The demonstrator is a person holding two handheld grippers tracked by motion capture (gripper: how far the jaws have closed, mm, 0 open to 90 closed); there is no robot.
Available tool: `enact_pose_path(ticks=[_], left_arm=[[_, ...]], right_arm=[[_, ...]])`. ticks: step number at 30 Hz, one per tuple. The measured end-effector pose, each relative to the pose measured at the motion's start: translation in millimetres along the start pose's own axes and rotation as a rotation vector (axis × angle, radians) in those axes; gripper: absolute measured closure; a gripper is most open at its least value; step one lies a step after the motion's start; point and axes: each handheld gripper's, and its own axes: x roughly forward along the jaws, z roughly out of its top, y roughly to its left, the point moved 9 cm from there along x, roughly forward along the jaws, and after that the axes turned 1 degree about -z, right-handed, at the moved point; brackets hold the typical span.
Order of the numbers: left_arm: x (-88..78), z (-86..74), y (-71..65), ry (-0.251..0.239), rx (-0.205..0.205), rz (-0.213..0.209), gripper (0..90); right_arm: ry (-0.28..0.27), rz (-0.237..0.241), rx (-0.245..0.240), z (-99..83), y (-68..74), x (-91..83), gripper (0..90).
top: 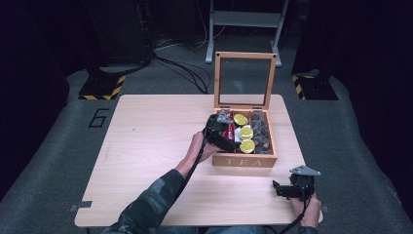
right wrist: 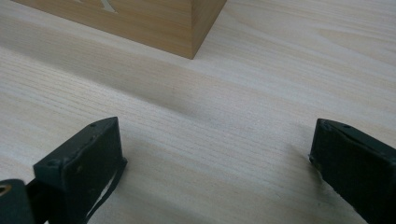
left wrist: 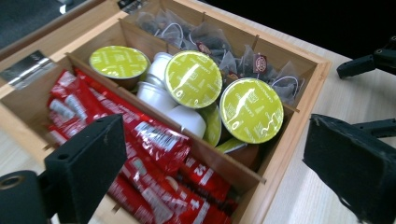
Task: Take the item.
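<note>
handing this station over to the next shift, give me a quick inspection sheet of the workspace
Surface: light wooden table, bare apart from the box.
Job's things: wooden tea box, glass lid upright; red sachets, green-lidded capsules, tea bags in separate compartments.
Clutter: nothing seen.
Grippers: left tool open over the red sachets; right tool open, low over the table near the front right.
Cables: one trailing from each tool; black cables on the floor behind.
Surroundings: grey floor, metal stand, hazard-striped bases.
</note>
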Motion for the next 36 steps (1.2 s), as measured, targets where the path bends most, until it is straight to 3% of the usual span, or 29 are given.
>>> enact_pose_path(ticks=[6,8,13,17,26,29,31,36], left_arm=[[15.6,5.3,-6.6,0.017,0.008,-0.012,14.3],[27.9,5.8,-11.5,0.05,0.023,-0.018,15.0],[42.4,6.4,-15.7,0.078,0.033,-0.014,16.4],[53.4,4.0,-17.9,0.109,0.04,-0.016,22.8],[64.4,-3.6,-20.7,0.159,0.052,-0.027,34.7],[65.5,-4.5,-21.8,0.163,0.052,-0.038,37.1],[65.5,-4.0,-22.5,0.161,0.061,-0.034,44.3],[65.3,-4.5,-22.2,0.158,0.068,-0.032,46.3]], right_arm=[[-0.002,-0.002,-0.003,0.2,0.0,-0.3,2.2],[-0.002,-0.004,0.002,0.1,0.5,-0.5,2.3],[-0.005,-0.005,0.003,0.2,0.8,-0.5,2.5],[-0.011,-0.003,0.003,0.7,1.3,-0.7,2.9],[-0.007,-0.006,0.003,0.4,1.5,-0.8,3.0],[-0.007,-0.006,0.002,0.4,1.6,-0.8,3.0],[-0.008,-0.008,0.002,0.4,1.8,-0.9,3.1],[-0.015,-0.008,0.001,1.0,1.7,-0.8,3.2]])
